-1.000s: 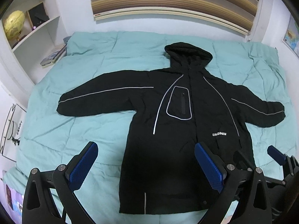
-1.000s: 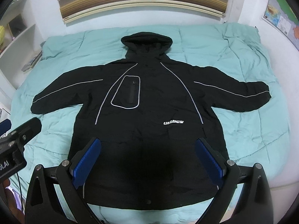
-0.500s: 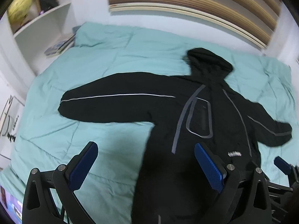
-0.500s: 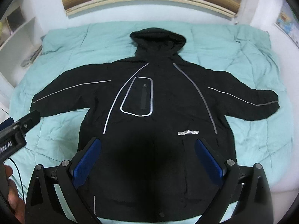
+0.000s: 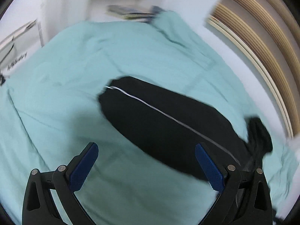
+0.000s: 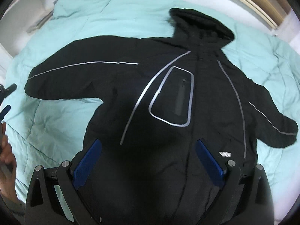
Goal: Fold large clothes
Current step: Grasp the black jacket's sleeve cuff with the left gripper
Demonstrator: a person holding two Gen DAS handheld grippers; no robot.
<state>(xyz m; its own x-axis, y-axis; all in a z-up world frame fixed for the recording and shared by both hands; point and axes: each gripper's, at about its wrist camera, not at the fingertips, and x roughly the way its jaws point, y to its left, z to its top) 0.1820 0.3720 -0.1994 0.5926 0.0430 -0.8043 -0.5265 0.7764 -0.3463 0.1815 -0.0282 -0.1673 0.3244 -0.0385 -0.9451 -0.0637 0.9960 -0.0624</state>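
Note:
A black hooded jacket with grey reflective piping lies spread face up on a teal quilt, sleeves out to both sides. In the left wrist view I see its left sleeve and cuff; my left gripper is open and empty above the quilt, just short of the sleeve. My right gripper is open and empty above the jacket's lower body. The hood points toward the far wall. The left gripper's tip also shows at the left edge of the right wrist view.
The teal quilt covers the bed. A wooden slatted headboard runs along the far side. White shelves with books stand left of the bed. A hand shows at the left edge.
My left gripper has swung left and closer to the left sleeve, its view blurred. My right gripper has moved forward and lower over the jacket body. Both stay open.

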